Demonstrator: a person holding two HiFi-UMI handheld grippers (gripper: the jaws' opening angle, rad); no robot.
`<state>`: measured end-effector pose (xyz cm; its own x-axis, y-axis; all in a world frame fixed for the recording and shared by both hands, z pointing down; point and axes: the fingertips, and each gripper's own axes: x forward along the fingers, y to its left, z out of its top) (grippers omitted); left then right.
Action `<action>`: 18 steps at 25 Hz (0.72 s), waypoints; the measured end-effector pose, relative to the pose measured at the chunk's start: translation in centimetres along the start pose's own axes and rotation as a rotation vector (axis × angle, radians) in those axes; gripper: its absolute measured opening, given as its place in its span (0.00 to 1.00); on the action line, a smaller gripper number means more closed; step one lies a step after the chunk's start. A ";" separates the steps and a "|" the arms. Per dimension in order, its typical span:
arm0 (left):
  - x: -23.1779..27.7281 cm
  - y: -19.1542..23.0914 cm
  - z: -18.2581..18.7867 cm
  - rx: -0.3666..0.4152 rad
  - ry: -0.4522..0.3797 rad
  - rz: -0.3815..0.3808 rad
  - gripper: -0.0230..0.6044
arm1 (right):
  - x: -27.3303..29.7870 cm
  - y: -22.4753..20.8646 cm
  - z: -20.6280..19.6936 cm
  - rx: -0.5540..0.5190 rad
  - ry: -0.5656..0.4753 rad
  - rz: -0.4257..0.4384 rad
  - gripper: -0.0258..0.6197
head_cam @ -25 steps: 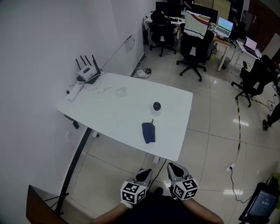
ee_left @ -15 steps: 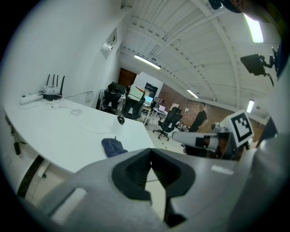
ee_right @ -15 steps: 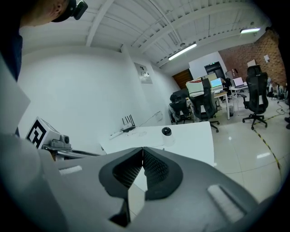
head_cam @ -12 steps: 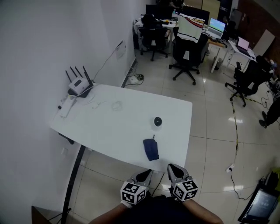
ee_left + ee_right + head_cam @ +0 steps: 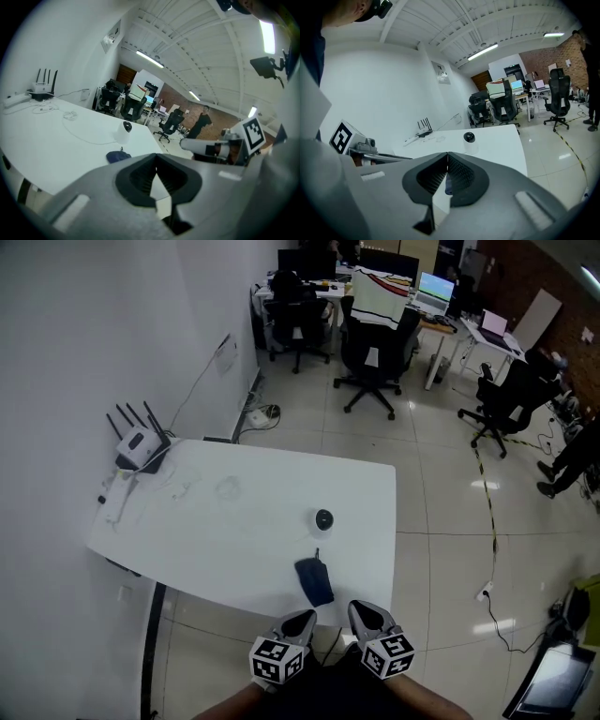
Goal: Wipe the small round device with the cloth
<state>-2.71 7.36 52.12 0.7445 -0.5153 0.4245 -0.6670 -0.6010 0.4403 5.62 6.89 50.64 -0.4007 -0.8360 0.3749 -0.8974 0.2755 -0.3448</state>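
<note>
The white tabletop point(image 5: 225, 540) sits lower and closer in the head view than it did a second ago. Its near edge is now drawn up almost to the two tools as the person walks in from the open floor. Nothing on it has shifted, only the approach has closed. By the look of things the wiping has not begun, and the first pick-up is only now coming within reach.

Both tools hang short of the near edge, side by side and angled slightly downward. The left tool point(image 5: 300, 621) has its jaws pressed together with nothing between them, as its own view shows. The right tool point(image 5: 366, 613) is likewise closed and empty, its ridged pads meeting at the tips. Either would have to spread before it could take anything.

The dark blue cloth point(image 5: 314, 580) lies crumpled near the front edge, just ahead of the tools and roughly between them, touched by neither. It seems likely to be picked up first. The small round device point(image 5: 323, 519), a white body with a dark domed top, stands upright a little beyond the cloth and apart from it. A router point(image 5: 139, 442) with raised aerials sits at the far left corner, well clear.
</note>
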 end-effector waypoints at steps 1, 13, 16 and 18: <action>0.4 0.0 0.2 0.000 0.003 -0.002 0.04 | 0.1 -0.3 0.1 0.001 0.000 -0.003 0.06; 6.7 -1.4 3.9 -0.004 -0.035 0.080 0.04 | 2.6 -7.2 4.2 -0.004 -0.006 0.078 0.06; 8.2 -1.8 4.5 -0.013 -0.049 0.101 0.04 | 3.4 -8.5 4.8 -0.012 0.008 0.114 0.06; 8.9 -1.9 4.5 -0.023 -0.053 0.120 0.04 | 3.7 -9.1 4.9 -0.014 0.020 0.135 0.06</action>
<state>5.27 1.16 51.52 0.6596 -0.6142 0.4333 -0.7512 -0.5193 0.4074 13.23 -1.07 50.92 -0.5213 -0.7813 0.3431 -0.8376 0.3916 -0.3808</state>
